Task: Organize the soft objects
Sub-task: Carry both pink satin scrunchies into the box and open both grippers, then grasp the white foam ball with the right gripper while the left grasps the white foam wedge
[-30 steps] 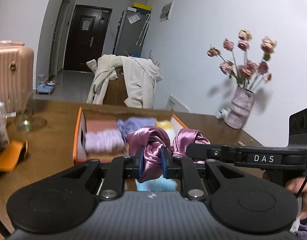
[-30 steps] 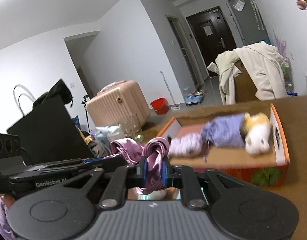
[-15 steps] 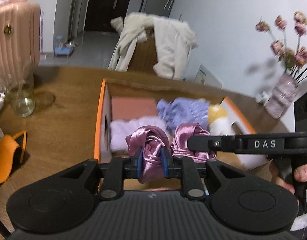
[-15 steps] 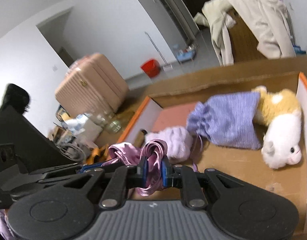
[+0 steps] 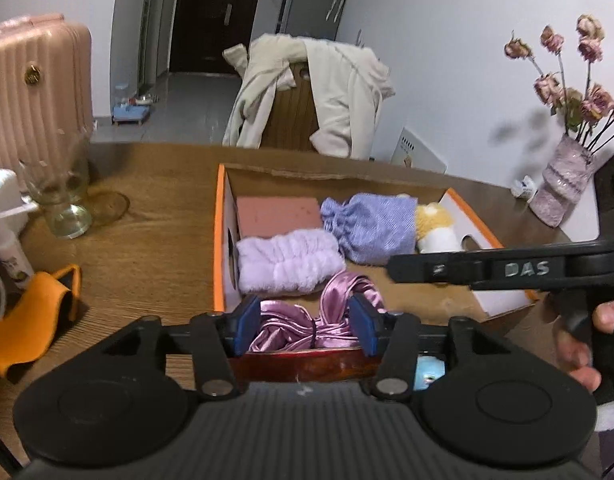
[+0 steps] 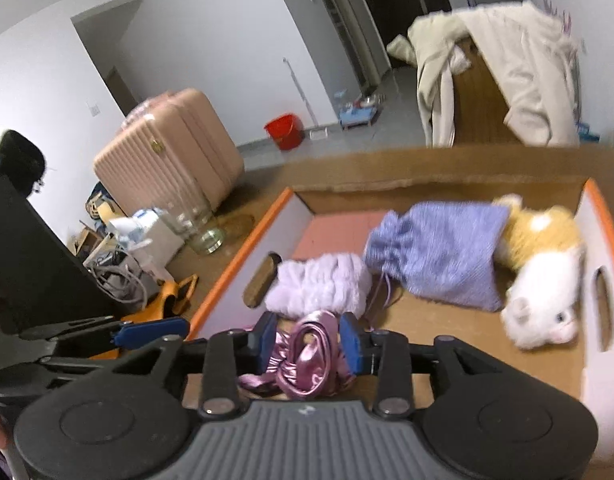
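A pink satin cloth (image 5: 303,328) lies bunched at the near end of the orange-rimmed cardboard box (image 5: 218,240). My left gripper (image 5: 305,328) straddles it with its jaws opening, the blue pads standing off its two ends. In the right wrist view the same satin cloth (image 6: 307,360) sits between the pads of my right gripper (image 6: 307,340), whose jaws are opening too. In the box lie a lilac fluffy headband (image 5: 287,264), a blue-violet drawstring pouch (image 5: 371,228), a yellow-and-white plush cat (image 6: 543,280) and a pink pad (image 5: 279,214).
On the wooden table left of the box stand a glass vase (image 5: 67,200) and an orange item (image 5: 31,320). A vase of dried flowers (image 5: 563,188) stands at the right. A pink suitcase (image 5: 31,92) and a chair draped with a cream coat (image 5: 319,92) are beyond.
Both grippers came forward and down over the box. Their jaws, shut on the satin cloth before, now stand apart, and the cloth has spread out low at the box's near end.
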Demonstrator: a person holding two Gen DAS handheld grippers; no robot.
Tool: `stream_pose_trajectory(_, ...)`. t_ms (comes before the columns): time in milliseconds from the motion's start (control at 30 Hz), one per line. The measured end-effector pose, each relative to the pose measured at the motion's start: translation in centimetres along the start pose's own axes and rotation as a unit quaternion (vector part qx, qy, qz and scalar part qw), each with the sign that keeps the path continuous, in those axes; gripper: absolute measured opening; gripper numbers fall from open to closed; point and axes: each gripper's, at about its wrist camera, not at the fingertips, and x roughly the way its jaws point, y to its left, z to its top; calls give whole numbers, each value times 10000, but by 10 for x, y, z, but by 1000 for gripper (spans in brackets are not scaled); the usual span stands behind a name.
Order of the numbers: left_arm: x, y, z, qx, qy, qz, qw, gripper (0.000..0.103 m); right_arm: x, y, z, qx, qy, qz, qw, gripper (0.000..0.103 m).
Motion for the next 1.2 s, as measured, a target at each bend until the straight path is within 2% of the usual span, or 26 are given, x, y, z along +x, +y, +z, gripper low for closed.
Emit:
stream_pose_trajectory(167,-60,-10,-1,229,-404,17,9989,59,-67,20,-1,-288,-362,-192,9987,42)
stream_pose_trajectory(300,-112,-22,-10,462,-753,82,9961,66,-127,34,-15,-443,-672,-341,9962,45)
stream_pose_trajectory(433,-157,-34,-29,602,-1062,138,9924,76,-180,50,-40,-626,-985,-429,9922,52)
stream_pose_trajectory(600,-204,-50,-74,828,-1471,300,9852,81,-229,71,-91,-832,-1332,-417,9867,58)
stream_pose_trajectory(700,-225,-64,-112,1011,-1689,350,9798,83,-246,83,-128,-964,-1496,-488,9828,61)
stream_pose_trajectory(833,-240,-78,-162,1124,-1953,315,9738,91,-259,94,-179,-961,-1790,-569,9775,63)
stream_pose_trajectory(933,-242,-81,-192,940,-1853,316,9777,91,-262,95,-217,-784,-1897,-654,9765,66)
stream_pose_trajectory(1033,-241,-78,-217,696,-1693,367,9824,91,-256,97,-247,-747,-1818,-846,9768,66)
stream_pose_trajectory(1200,-237,-63,-226,461,-1542,648,9848,91,-250,107,-268,-922,-1678,-808,9782,71)
